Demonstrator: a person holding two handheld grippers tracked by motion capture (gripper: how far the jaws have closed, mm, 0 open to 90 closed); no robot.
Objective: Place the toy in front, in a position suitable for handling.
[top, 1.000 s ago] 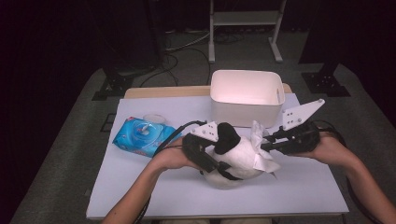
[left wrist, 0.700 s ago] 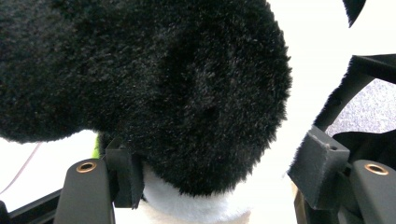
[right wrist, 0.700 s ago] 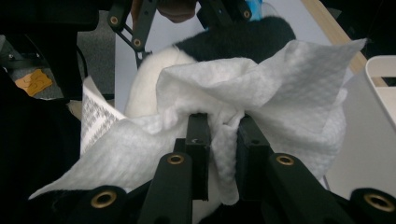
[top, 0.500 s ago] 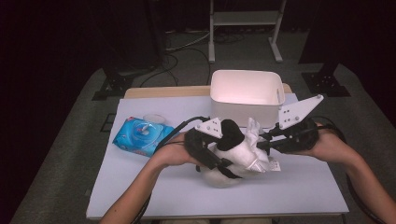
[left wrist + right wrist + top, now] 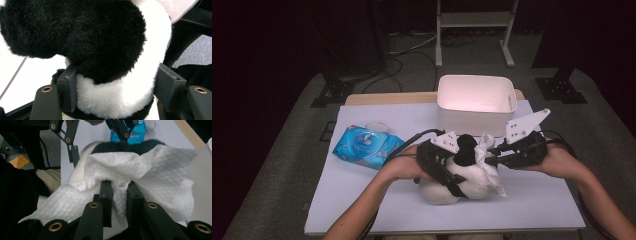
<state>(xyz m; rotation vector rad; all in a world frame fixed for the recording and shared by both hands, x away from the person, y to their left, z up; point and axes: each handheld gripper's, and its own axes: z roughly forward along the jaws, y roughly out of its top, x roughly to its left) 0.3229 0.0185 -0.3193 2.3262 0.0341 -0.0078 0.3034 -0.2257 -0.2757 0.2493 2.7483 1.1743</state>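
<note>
1. Since the earlier frames, little has shifted: both hands hold about where they were, the wipe somewhat more bunched against the toy.
2. Left gripper (image 5: 451, 162) has its jaws clamped on the plush panda (image 5: 467, 182), steadying it at tabletop (image 5: 362, 200) centre.
3. Right gripper (image 5: 492, 159) has its jaws pinched on a white wet wipe (image 5: 150, 167), pressed against the panda from 3 o'clock, apparently to clean it.
4. Wipes pack (image 5: 367, 147) lies at 9 o'clock, white bin (image 5: 476, 102) at 12.

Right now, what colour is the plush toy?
Black and white plush toy, best in the left gripper view.
</note>
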